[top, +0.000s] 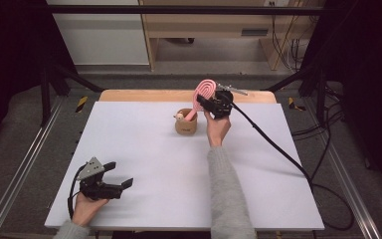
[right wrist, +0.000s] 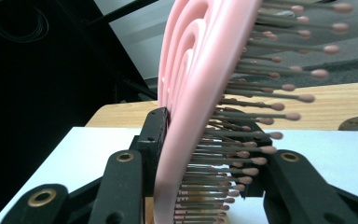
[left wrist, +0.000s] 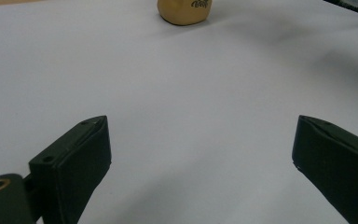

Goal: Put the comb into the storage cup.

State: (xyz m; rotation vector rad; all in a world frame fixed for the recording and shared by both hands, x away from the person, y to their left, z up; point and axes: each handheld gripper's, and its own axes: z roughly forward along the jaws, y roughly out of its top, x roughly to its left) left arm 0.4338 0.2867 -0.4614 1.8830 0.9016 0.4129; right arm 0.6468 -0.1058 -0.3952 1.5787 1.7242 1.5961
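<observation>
Above the far middle of the white tabletop [top: 169, 164], the right gripper [top: 205, 102] is clamped on a pink plastic hairbrush [top: 203, 92] with an oval, looped head. From the high view the brush leans, its head up and toward the far edge, its handle running down into a small tan rounded holder cup [top: 185, 123] that stands on the table just left of the person's right hand [top: 217, 128]. Something small and pale shows at the cup's left rim; what it is cannot be told.

Seen through the right gripper view, the hairbrush [right wrist: 191, 93] is held edge-on between the two black jaws: the smooth pink back, moulded in concentric ridged loops, lies against the left jaw, and rows of thin grey bristles with rounded pinkish tips stick out toward the right jaw. A strip of light wooden board [right wrist: 345, 102] runs along the table's far edge behind it.

Near the front left corner of the table, the left gripper [top: 120, 175] rests low in the person's left hand [top: 87, 206], its jaws spread wide with only bare tabletop between them. Its own view looks across the white surface to the tan cup [left wrist: 184, 11], well apart from it, with dark lettering on the side.
</observation>
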